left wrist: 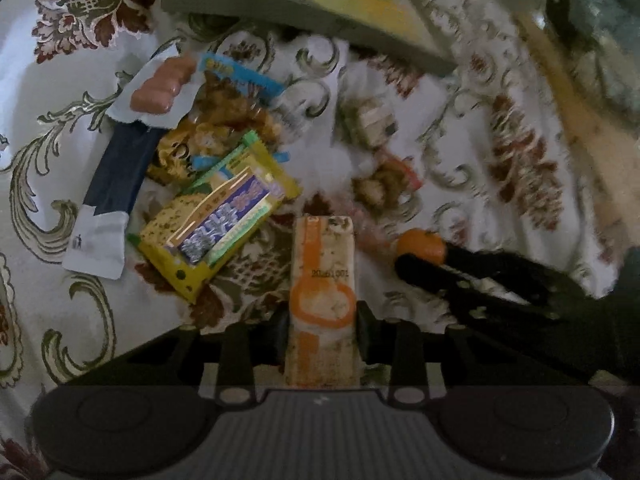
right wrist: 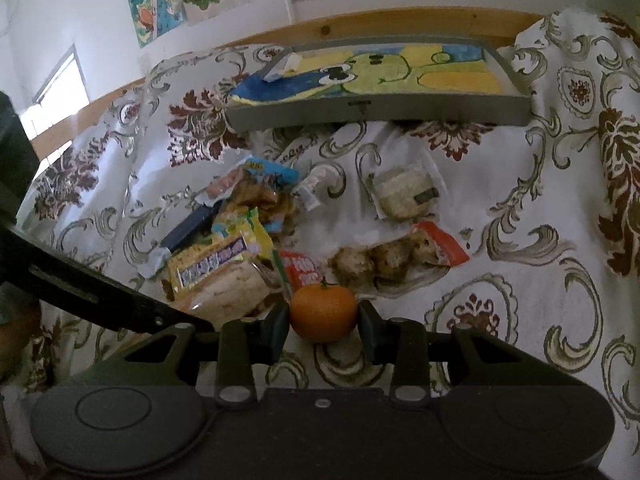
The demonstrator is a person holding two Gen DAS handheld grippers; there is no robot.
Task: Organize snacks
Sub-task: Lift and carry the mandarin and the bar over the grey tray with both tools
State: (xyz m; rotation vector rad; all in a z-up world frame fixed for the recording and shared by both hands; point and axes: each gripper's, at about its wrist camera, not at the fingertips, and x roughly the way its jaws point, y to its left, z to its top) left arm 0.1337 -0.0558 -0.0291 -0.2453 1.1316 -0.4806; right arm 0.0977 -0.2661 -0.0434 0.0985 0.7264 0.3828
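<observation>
My left gripper [left wrist: 322, 332] is shut on a long orange-and-white snack packet [left wrist: 322, 280] that points forward over the floral cloth. Just left of it lies a pile: a yellow biscuit packet [left wrist: 216, 220], a dark blue packet [left wrist: 116, 172], a pink sausage [left wrist: 160, 88] and a clear bag of fried snacks [left wrist: 228, 96]. My right gripper [right wrist: 323, 332] is shut on a tangerine [right wrist: 323, 312] low over the cloth, close beside the left gripper [right wrist: 100, 292]. In the left wrist view the right gripper [left wrist: 408, 264] and tangerine [left wrist: 422, 246] sit right of the packet.
A grey tray [right wrist: 380, 114] with a painted cartoon bottom stands at the back of the cloth. A clear pack of pale crackers [right wrist: 404, 194], an orange bag of round cookies [right wrist: 400, 256] and a red packet [right wrist: 300, 272] lie between tray and grippers. A wooden ledge [right wrist: 400, 20] runs behind.
</observation>
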